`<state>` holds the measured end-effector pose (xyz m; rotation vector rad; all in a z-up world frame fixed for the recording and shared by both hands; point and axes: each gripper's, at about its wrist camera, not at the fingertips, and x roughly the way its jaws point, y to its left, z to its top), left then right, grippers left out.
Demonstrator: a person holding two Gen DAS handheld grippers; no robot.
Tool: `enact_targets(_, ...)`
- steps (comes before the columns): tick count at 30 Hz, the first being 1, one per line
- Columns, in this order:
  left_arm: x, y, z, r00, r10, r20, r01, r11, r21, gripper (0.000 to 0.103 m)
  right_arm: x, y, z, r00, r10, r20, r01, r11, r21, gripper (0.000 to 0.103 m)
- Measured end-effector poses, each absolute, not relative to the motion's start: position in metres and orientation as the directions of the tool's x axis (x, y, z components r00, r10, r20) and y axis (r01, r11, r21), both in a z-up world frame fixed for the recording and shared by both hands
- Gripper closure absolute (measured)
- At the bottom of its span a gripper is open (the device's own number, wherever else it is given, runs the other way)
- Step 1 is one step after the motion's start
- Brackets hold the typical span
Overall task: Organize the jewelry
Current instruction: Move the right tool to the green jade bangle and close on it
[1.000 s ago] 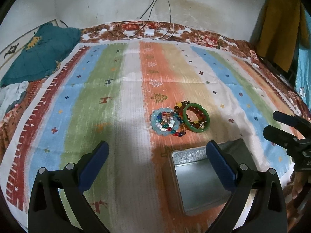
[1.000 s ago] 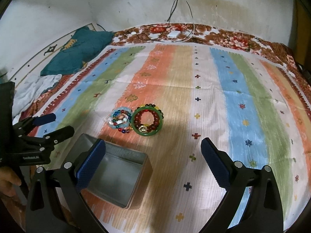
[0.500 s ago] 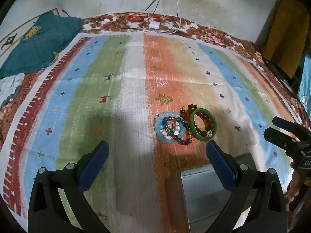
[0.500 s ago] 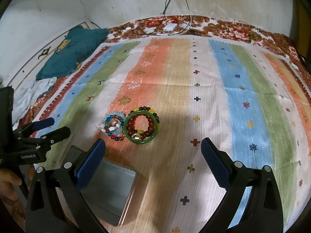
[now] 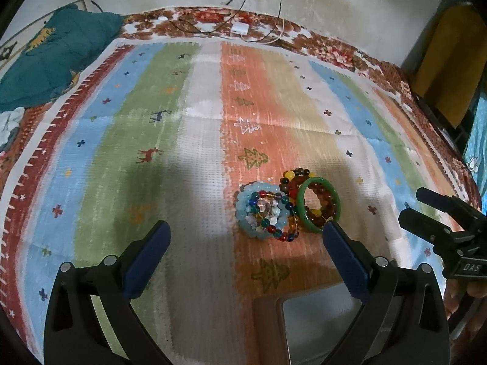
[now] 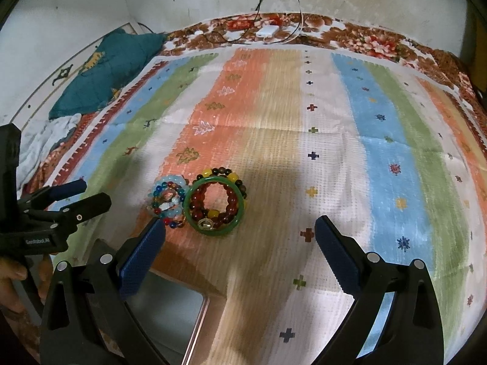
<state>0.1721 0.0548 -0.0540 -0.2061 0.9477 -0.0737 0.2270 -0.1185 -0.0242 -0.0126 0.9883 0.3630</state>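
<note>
A pile of bracelets lies on the striped cloth: a green bangle [image 5: 318,203] [image 6: 213,207] around red and yellow beads, and a pale blue bead bracelet [image 5: 260,210] [image 6: 168,196] with multicoloured beads beside it. An open metal tin [image 5: 319,328] [image 6: 170,313] sits just nearer than the pile. My left gripper [image 5: 246,240] is open and empty, a little short of the pile. My right gripper [image 6: 240,234] is open and empty, just short of the green bangle. Each gripper shows in the other's view, the right one [image 5: 441,216] and the left one [image 6: 67,200].
The striped cloth [image 5: 152,121] covers a bed with a floral blanket [image 6: 365,36] behind. A teal pillow [image 5: 54,57] lies at the far left. A white charger with cables [image 5: 239,27] lies at the back by the wall. A yellow garment [image 5: 450,60] hangs at the right.
Both grippers have moved forward and down toward the bracelets. The pile looks larger and closer, and the tin has slid toward the bottom edge of both views. Both stay open.
</note>
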Motion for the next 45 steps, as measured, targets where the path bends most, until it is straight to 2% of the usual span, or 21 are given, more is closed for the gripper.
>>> enact_targets(7, 0.186, 0.053, -0.065, 0.554, -0.159, -0.817, -0.019, 0.979, -0.203, 0.007, 0.239, -0.115, -0.034, 0.463, 0.298, -0.835, -0.303, 0.938, 0.166, 0.004)
enact_targets(11, 0.193, 0.052, -0.070, 0.538, -0.163, -0.827, -0.016, 0.979, -0.203, 0.011, 0.244, -0.113, -0.039, 0.444, 0.304, -0.843, -0.308, 0.935, 0.174, 0.004)
enact_targets(16, 0.200, 0.050, -0.076, 0.517, -0.187, -0.836, -0.006, 0.975, -0.222, 0.019, 0.250, -0.112, -0.044, 0.427, 0.309, -0.850, -0.301, 0.935, 0.189, 0.004)
enact_targets(24, 0.211, 0.049, -0.084, 0.481, -0.237, -0.844, 0.007, 0.964, -0.267, 0.038, 0.260, -0.108, -0.054, 0.395, 0.320, -0.861, -0.296, 0.932, 0.210, 0.005)
enact_targets(29, 0.218, 0.051, -0.089, 0.461, -0.262, -0.848, 0.006, 0.956, -0.292, 0.047, 0.267, -0.105, -0.061, 0.374, 0.319, -0.871, -0.291, 0.932, 0.216, 0.009)
enact_targets(33, 0.226, 0.050, -0.094, 0.442, -0.280, -0.852, 0.011, 0.952, -0.307, 0.057, 0.273, -0.104, -0.068, 0.355, 0.324, -0.877, -0.287, 0.931, 0.228, 0.021)
enact_targets(37, 0.231, 0.049, -0.096, 0.432, -0.295, -0.852, 0.022, 0.948, -0.317, 0.061, 0.278, -0.102, -0.073, 0.344, 0.322, -0.882, -0.285, 0.931, 0.229, 0.023)
enact_targets(39, 0.234, 0.048, -0.098, 0.424, -0.304, -0.853, 0.030, 0.946, -0.322, 0.067, 0.280, -0.101, -0.076, 0.338, 0.322, -0.884, -0.284, 0.931, 0.230, 0.027)
enact_targets(41, 0.235, 0.046, -0.100, 0.418, -0.302, -0.857, 0.034, 0.948, -0.317, 0.067, 0.283, -0.100, -0.079, 0.330, 0.324, -0.887, -0.281, 0.930, 0.235, 0.029)
enact_targets(45, 0.239, 0.046, -0.106, 0.401, -0.299, -0.866, 0.036, 0.950, -0.311, 0.067, 0.287, -0.098, -0.083, 0.310, 0.333, -0.890, -0.286, 0.926, 0.247, 0.044)
